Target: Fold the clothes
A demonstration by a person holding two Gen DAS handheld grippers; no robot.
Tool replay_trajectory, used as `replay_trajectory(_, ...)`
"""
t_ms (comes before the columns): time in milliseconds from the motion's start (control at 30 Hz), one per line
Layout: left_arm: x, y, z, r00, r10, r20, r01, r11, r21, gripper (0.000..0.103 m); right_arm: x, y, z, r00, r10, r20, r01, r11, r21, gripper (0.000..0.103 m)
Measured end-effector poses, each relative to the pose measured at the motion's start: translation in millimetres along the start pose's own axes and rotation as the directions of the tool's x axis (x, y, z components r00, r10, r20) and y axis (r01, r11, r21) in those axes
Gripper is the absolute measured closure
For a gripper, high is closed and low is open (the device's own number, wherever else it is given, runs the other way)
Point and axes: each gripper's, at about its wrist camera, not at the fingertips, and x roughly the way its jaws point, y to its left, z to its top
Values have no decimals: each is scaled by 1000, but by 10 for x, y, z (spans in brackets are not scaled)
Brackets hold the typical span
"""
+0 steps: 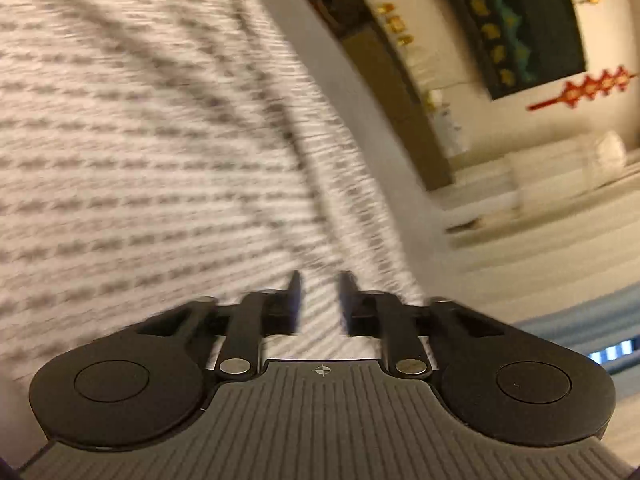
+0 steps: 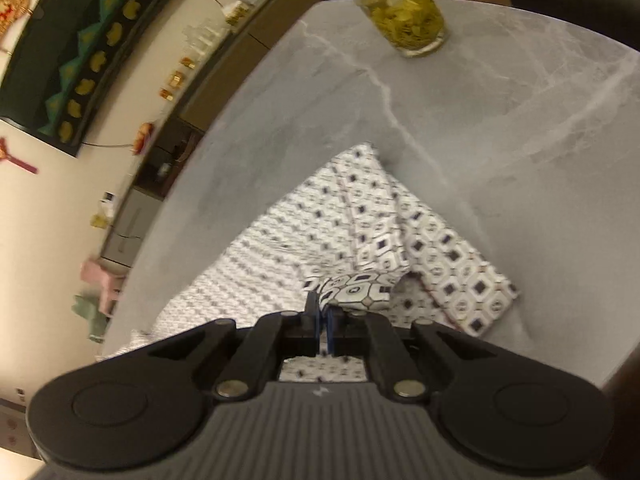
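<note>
A white garment with a dark diamond print (image 2: 360, 232) lies on the grey marble table (image 2: 500, 140), partly folded over itself. My right gripper (image 2: 322, 312) is shut on a raised fold of that cloth near its front edge. In the left wrist view the same patterned garment (image 1: 140, 140) fills the left of the blurred picture. My left gripper (image 1: 319, 284) hovers over it with its jaws apart and nothing between them.
A glass (image 2: 404, 12) with yellow-green leaves in liquid stands at the far side of the table. A wall with dark framed art (image 2: 80, 52) and a low cabinet (image 1: 400, 92) lies beyond the table's left edge.
</note>
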Motion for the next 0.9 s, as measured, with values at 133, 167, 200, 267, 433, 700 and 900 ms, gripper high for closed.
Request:
replay_trajectory(133, 542, -295, 4, 998, -5, -63, 5, 1000, 3, 34, -28, 75, 32, 998, 53, 25, -53, 998, 16, 99)
replay_trajectory(167, 677, -332, -19, 997, -1, -78, 1, 1000, 3, 34, -35, 95, 43, 998, 61, 30, -61, 998, 21, 99)
replay_trajectory(200, 800, -353, -44, 996, 5, -93, -4, 1000, 3, 34, -47, 113, 49, 997, 67, 37, -68, 997, 24, 99)
replay_trajectory(267, 1047, -396, -96, 993, 15, -121, -15, 1000, 2, 34, -77, 135, 74, 995, 85, 47, -86, 996, 26, 99)
replay_trajectory(433, 1280, -470, -116, 994, -18, -107, 16, 1000, -26, 36, -132, 115, 179, 986, 155, 58, -159, 985, 71, 99)
replay_trajectory(700, 1104, -766, 113, 999, -16, 37, 14, 998, 61, 103, 62, 23, 358, 995, 99, 27, -100, 994, 52, 99)
replay_trajectory(900, 350, -1356, -50, 983, -110, 147, 63, 955, 291, 103, -114, 512, 656, 983, 165, 78, -141, 957, -254, 99)
